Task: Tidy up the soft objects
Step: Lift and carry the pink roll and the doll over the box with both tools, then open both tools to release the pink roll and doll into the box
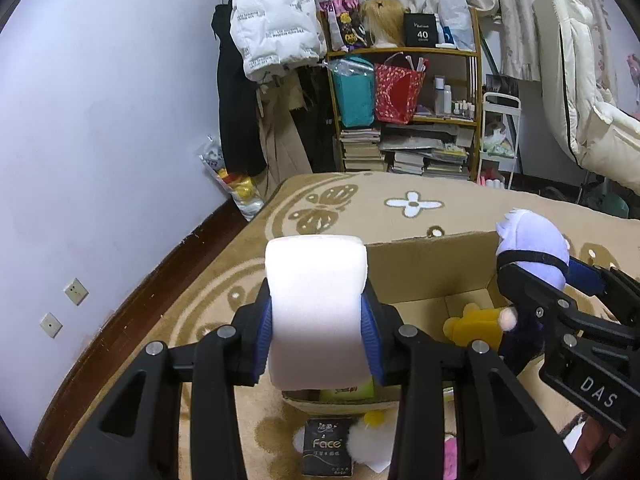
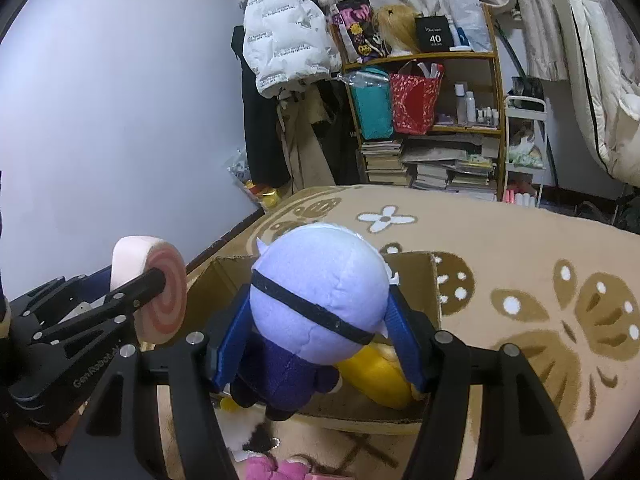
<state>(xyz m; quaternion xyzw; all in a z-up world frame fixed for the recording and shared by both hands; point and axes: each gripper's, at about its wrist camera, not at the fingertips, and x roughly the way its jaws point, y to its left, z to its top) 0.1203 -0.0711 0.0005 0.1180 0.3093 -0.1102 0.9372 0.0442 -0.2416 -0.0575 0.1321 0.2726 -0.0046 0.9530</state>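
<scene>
A: How far along is the sorting?

B: Partly done. A yellow plush (image 1: pixel 474 326) is already lying in the cardboard box (image 1: pixel 420 268). The left gripper (image 1: pixel 318 316) is pinching a swirl-patterned foam roll (image 1: pixel 316 304), hovering at the box's 9 o'clock side.

A: And the other one?

B: The right gripper (image 2: pixel 320 320) is squeezing a lavender-headed doll (image 2: pixel 320 296) above the box. Still waiting on the rug (image 1: pixel 224 288) at the box's 6 o'clock: a tissue pack (image 1: pixel 327 446), a white fluffy toy (image 1: pixel 370 440) and a pink toy (image 2: pixel 264 468).

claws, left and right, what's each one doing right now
Left claw: closed on the white foam roll with a pink swirl end.
Right claw: closed on the lavender-headed plush doll in dark blue clothes.
</scene>
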